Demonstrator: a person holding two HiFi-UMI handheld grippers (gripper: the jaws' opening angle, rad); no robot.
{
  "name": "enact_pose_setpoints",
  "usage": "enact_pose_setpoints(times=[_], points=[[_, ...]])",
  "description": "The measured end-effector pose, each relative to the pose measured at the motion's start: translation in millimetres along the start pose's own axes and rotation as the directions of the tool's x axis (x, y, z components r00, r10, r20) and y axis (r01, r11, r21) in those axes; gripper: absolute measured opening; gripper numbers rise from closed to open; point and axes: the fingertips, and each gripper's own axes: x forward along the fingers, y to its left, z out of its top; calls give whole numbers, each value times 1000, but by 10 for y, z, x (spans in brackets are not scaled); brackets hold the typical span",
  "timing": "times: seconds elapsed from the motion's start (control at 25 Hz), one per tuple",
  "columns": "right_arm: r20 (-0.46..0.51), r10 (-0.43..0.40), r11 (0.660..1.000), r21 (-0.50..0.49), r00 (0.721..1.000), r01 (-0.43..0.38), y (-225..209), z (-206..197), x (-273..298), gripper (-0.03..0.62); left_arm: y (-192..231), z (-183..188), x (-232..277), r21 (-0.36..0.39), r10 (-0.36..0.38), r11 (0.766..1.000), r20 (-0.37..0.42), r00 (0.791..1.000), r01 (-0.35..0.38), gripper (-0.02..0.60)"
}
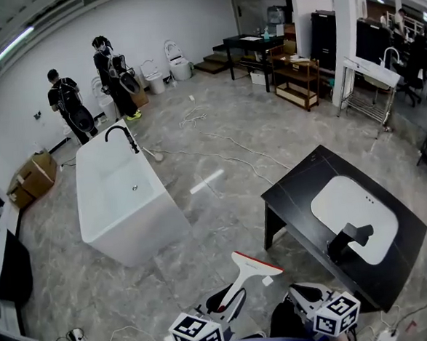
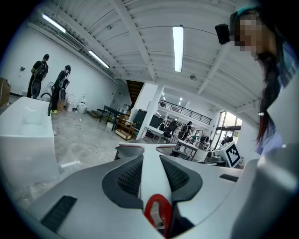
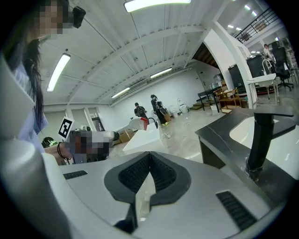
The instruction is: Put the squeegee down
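The squeegee [image 1: 251, 268] is white with a red-edged blade, and it points up and away from me at the bottom middle of the head view. My left gripper [image 1: 232, 297] is shut on its white handle [image 2: 150, 175], with the blade [image 2: 140, 147] past the fingertips and a red loop [image 2: 156, 211] near the camera. It hangs in the air above the floor, to the left of the black table [image 1: 295, 186]. My right gripper [image 1: 304, 297] is beside it, shut, with nothing between its pads [image 3: 149, 158]. In the right gripper view the squeegee [image 3: 134, 123] appears small at the left.
The black table carries a white sink basin [image 1: 351, 207] and a black faucet [image 1: 349, 237]. A white bathtub [image 1: 121, 198] stands on the floor at the left. Two people [image 1: 91, 91] stand by toilets at the far wall. Cables [image 1: 220, 155] lie on the floor.
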Motion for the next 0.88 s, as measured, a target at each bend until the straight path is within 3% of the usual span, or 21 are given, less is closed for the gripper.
enact_pose_setpoints(times=[0.44, 0.68, 0.88], points=[[15, 17, 1000, -13, 1000, -16, -1091, 689, 232, 17, 3, 754, 1555, 71, -104, 992, 2, 995, 104, 114], [32, 45, 999, 2, 998, -45, -1407, 916, 344, 17, 191, 1136, 1993, 86, -92, 992, 20, 996, 90, 114], [43, 67, 998, -9, 997, -66, -1501, 1045, 357, 17, 338, 1351, 2336, 139, -73, 988, 10, 997, 71, 114]])
